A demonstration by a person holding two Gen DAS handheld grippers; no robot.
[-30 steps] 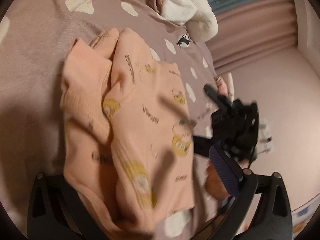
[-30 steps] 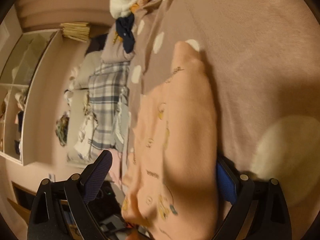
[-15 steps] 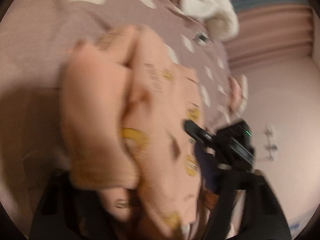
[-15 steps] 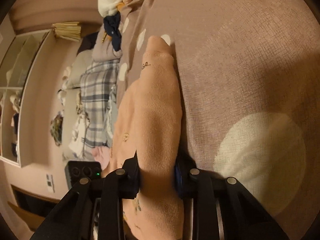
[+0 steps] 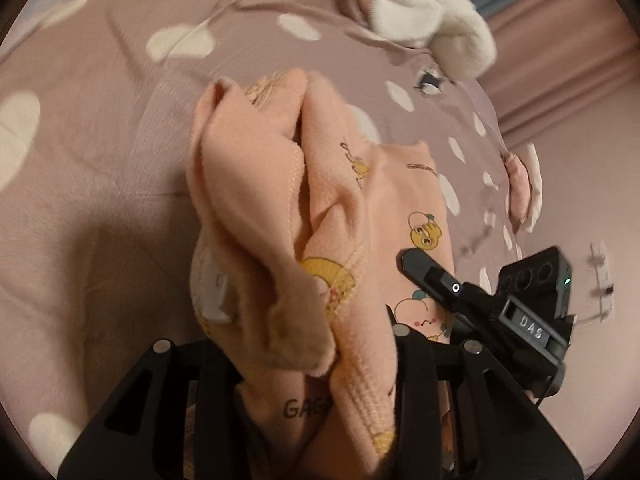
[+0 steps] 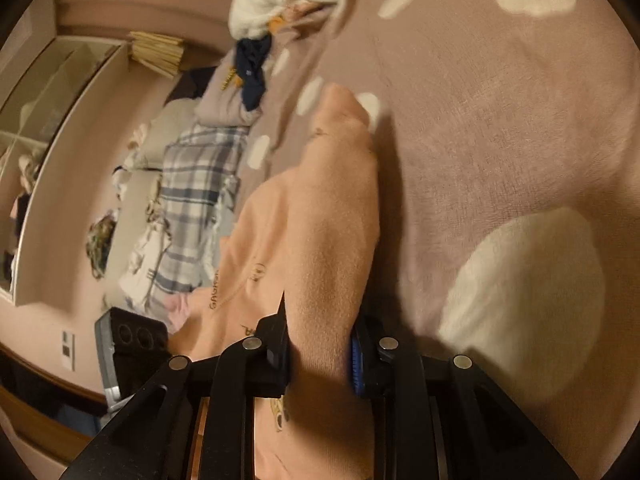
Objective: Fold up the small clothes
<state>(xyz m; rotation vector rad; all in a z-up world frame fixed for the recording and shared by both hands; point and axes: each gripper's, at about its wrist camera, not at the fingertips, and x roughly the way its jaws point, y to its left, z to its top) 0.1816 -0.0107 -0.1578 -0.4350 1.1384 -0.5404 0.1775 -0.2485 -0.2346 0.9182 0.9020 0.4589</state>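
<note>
A small peach garment with yellow cartoon prints (image 5: 360, 208) lies bunched on the mauve spotted bedspread (image 5: 100, 140). My left gripper (image 5: 312, 352) is shut on its near edge, with folds of cloth bulging up between the fingers. My right gripper (image 6: 320, 348) is shut on another edge of the same garment (image 6: 320, 232), pinching a thick fold that runs away across the bed. The right gripper also shows in the left wrist view (image 5: 480, 304), at the garment's right side.
White fluffy cloth (image 5: 424, 4) lies at the far end of the bed. Beside the bed are a plaid blanket (image 6: 196, 200), a dark blue item (image 6: 252, 68), other piled clothes and a shelf unit (image 6: 52, 128). The left gripper's body (image 6: 128, 344) sits low left.
Both grippers have closed on the garment, the right one first, then the left. The cloth is now gathered and lifted into folds where it earlier lay flatter.
</note>
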